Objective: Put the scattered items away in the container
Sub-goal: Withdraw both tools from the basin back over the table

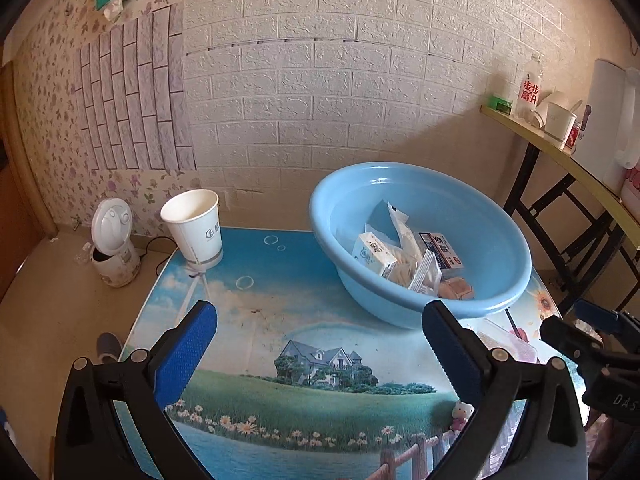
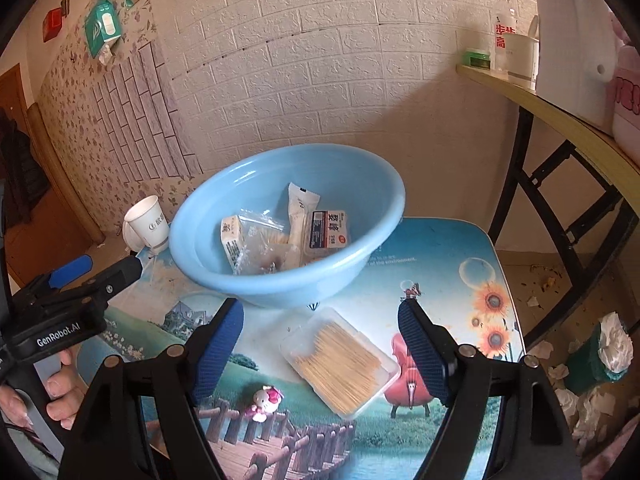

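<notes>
A light blue basin (image 1: 460, 200) (image 2: 340, 176) stands at the back of the printed tabletop (image 1: 280, 280) and holds several snack packets (image 1: 400, 256) (image 2: 280, 236). A clear box of toothpicks (image 2: 340, 360) (image 1: 504, 340) lies on the table in front of it. My right gripper (image 2: 320, 314) is open and straddles that box without touching it. A small pink-and-white cat figure (image 2: 266, 398) (image 1: 462, 414) sits near the front. My left gripper (image 1: 320, 310) is wide open over bare table, with nothing between its fingers. A paper cup (image 1: 194, 226) (image 2: 150, 222) stands at the back left corner.
A side table (image 1: 560, 152) (image 2: 560, 108) at the right carries a bottle, cups and a white jug. On the floor to the left stands a white kettle (image 1: 114, 240). Crumpled tissues (image 2: 600, 360) litter the floor at the right. A hand (image 2: 60, 392) holds the left gripper's handle.
</notes>
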`<state>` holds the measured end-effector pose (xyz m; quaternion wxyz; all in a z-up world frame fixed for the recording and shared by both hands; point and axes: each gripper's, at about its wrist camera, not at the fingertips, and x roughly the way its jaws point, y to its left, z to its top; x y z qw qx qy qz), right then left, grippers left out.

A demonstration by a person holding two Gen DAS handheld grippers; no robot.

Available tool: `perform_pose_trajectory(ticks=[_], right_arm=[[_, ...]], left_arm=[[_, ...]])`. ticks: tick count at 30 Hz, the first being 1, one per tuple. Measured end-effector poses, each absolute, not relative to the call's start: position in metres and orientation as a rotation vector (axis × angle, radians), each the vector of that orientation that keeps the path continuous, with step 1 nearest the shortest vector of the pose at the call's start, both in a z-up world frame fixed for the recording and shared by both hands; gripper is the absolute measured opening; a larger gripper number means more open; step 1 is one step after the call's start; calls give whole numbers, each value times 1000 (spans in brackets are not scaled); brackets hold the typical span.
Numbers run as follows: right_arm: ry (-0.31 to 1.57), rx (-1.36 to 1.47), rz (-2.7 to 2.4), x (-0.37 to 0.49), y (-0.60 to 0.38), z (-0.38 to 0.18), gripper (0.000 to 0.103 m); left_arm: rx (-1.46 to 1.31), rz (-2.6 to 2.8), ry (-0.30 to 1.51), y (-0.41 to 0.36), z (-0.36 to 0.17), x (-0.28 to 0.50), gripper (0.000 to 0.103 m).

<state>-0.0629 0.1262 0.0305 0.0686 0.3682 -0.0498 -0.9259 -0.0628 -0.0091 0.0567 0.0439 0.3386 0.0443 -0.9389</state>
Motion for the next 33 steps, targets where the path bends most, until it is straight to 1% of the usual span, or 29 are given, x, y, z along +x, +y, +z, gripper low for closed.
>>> perform_pose_trajectory(ticks=[6, 10, 13, 19, 21, 26, 31, 32, 33], right_arm=[[-83, 1092, -2791, -30, 113, 23, 81], [-89, 1081, -2769, -14, 109, 16, 81], [-27, 1058, -2749, -4, 102, 11, 81], [24, 931, -2796, 21, 96, 9, 81], [40, 946, -2801, 24, 95, 8, 81], [-60, 985, -2801, 26, 103, 4, 81], [-92, 956, -2821, 31, 109, 6, 81], [-89, 966, -2822, 30, 108, 6, 84], [-91, 970, -2824, 31, 110, 6, 89]], left_arm=[[973, -2900, 69, 0, 59, -32, 103], [969, -2915, 88, 1, 57, -18, 103], [953, -2923, 71, 5, 53, -8, 103], [938, -2947, 49, 14, 49, 5, 103], [929, -2952, 24, 19, 48, 9, 103], [928, -2978, 33, 25, 48, 16, 103], [944, -2990, 44, 27, 48, 18, 103], [948, -2988, 50, 27, 48, 18, 103], [950, -2984, 54, 26, 47, 19, 103]])
